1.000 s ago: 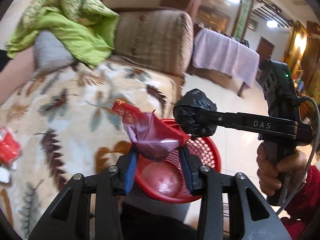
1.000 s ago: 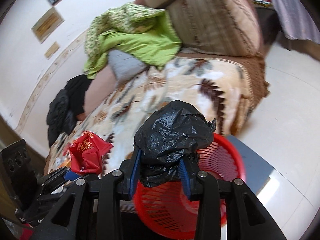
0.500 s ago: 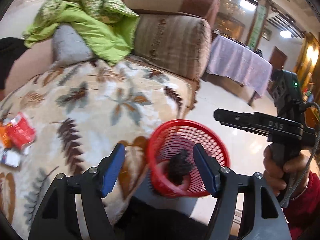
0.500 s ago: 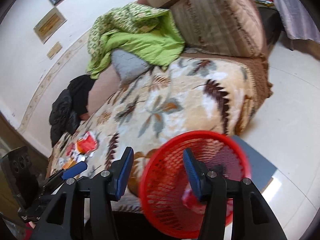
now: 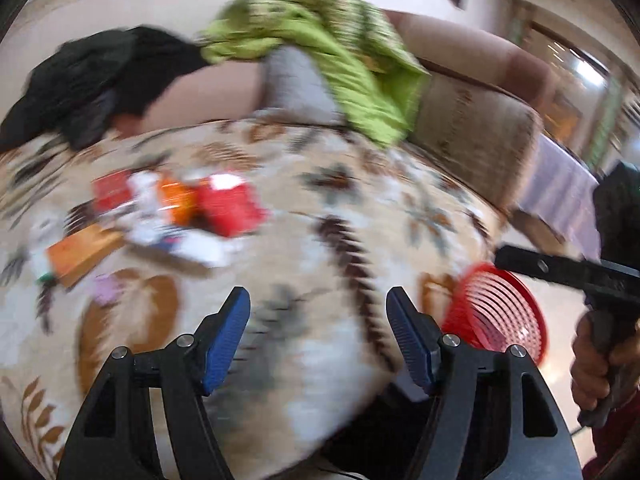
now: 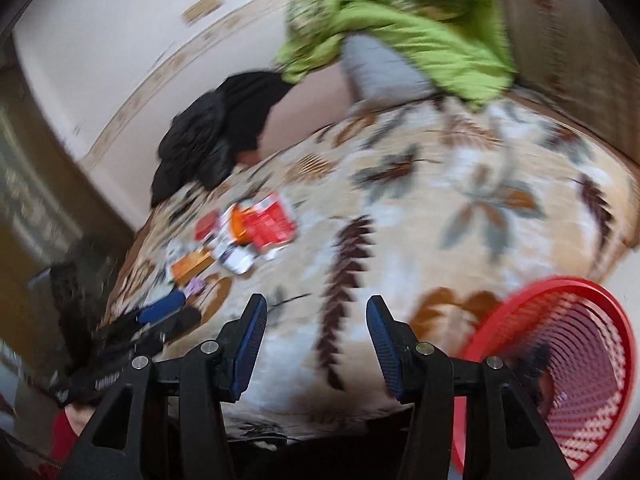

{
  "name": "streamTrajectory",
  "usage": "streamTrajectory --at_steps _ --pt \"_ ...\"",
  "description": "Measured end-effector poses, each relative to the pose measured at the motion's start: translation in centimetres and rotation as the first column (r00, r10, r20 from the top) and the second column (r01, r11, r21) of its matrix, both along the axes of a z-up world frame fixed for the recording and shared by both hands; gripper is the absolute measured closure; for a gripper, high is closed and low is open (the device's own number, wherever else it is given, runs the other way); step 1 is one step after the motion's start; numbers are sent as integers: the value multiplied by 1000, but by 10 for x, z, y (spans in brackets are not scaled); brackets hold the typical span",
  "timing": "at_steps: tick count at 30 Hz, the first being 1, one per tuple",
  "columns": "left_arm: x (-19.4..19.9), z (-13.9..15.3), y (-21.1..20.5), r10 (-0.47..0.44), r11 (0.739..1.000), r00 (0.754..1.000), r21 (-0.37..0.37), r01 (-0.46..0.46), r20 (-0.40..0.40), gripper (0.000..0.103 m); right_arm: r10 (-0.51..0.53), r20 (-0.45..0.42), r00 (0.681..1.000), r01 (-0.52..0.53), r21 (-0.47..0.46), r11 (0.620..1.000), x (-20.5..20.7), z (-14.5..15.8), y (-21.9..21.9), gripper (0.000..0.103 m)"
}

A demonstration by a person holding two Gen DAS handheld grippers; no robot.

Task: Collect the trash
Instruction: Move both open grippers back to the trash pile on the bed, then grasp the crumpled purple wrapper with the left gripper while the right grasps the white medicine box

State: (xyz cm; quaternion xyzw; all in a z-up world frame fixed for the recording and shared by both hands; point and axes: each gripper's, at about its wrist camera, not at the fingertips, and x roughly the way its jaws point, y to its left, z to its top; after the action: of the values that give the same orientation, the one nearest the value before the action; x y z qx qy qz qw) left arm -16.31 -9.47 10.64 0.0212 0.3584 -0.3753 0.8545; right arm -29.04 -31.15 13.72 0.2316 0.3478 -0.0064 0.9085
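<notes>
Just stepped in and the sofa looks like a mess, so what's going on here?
A person is clearing trash off a sofa with a handheld gripper in each hand. Both the left gripper and the right gripper are open and empty, aimed over the leaf-patterned blanket. A pile of wrappers and packets lies on the blanket, not yet collected. The red mesh basket sits at the sofa's edge with something dark already inside.

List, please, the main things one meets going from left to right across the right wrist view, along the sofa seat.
Left gripper → pile of wrappers and cartons → bare leaf-patterned blanket → red mesh basket.
</notes>
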Motion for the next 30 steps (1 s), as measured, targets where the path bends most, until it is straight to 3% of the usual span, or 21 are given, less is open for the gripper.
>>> streamTrajectory --at_steps 5,8,11,16,20,24,25,30 --pt "47 -13 68 213 977 977 8 -213 5 34 152 -44 987 -153 -1 988 62 -9 45 47" --pt "72 -27 103 309 951 949 0 -310 -63 34 230 -74 970 -234 -51 971 108 -17 78 47" --pt "93 -38 132 363 926 916 -45 -375 -170 34 291 -115 950 -303 -103 947 149 -25 105 47" --pt "105 -45 145 408 908 894 -24 -419 -185 34 355 -177 918 -389 -228 893 216 -44 148 47" --pt "110 -52 150 403 909 891 -22 -416 -206 34 369 -242 898 -432 -310 847 250 -62 165 47" --pt "112 -53 140 361 928 909 -15 -372 -207 34 372 -285 884 -459 -364 811 264 -82 175 47" --pt "113 -53 137 351 933 915 -8 -359 -199 34 366 -286 885 -457 -390 799 264 -86 176 52" --pt "117 -57 109 308 951 939 63 -302 -153 35 377 -248 892 -445 -353 823 251 -84 170 59"
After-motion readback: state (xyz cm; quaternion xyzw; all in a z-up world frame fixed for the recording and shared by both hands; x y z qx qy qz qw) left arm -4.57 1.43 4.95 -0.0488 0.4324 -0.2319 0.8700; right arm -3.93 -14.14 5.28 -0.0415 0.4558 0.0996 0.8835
